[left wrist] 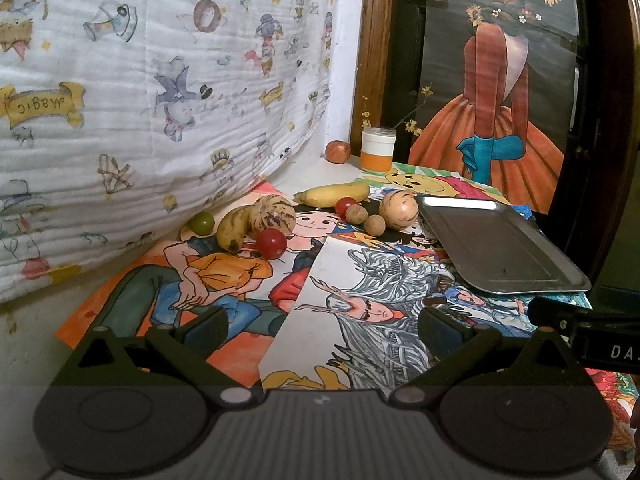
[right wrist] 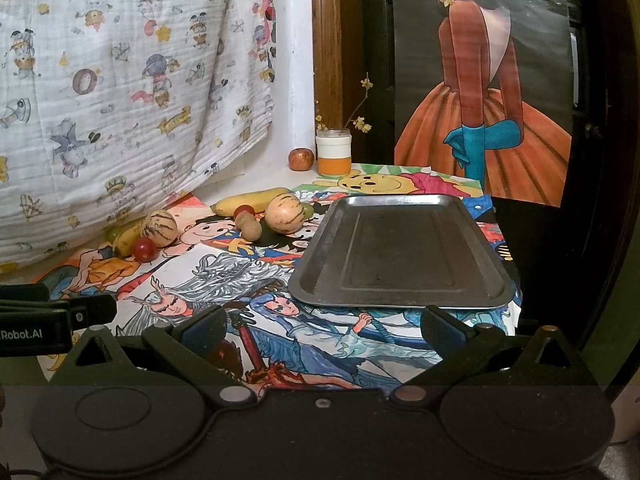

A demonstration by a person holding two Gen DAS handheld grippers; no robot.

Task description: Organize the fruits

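Observation:
An empty metal tray [left wrist: 500, 248] [right wrist: 400, 252] lies on the right of the table. Left of it lie loose fruits: a yellow banana [left wrist: 332, 194] [right wrist: 248, 201], a spotted banana [left wrist: 234, 228], two striped melons [left wrist: 272, 211] [left wrist: 399, 208], two red tomatoes [left wrist: 272, 243] [left wrist: 345, 205], two brown round fruits [left wrist: 356, 214] and a green one [left wrist: 201, 222]. An apple [left wrist: 338, 151] [right wrist: 301, 159] sits at the back. My left gripper [left wrist: 320, 328] is open and empty, near the table's front. My right gripper [right wrist: 324, 328] is open and empty, just before the tray's near edge.
Cartoon drawings [left wrist: 224, 280] cover the table. A white and orange jar [left wrist: 378, 148] [right wrist: 334, 152] stands at the back beside the apple. A printed quilt [left wrist: 140, 100] hangs on the left. A painted poster [left wrist: 500, 80] and a dark wooden frame stand behind.

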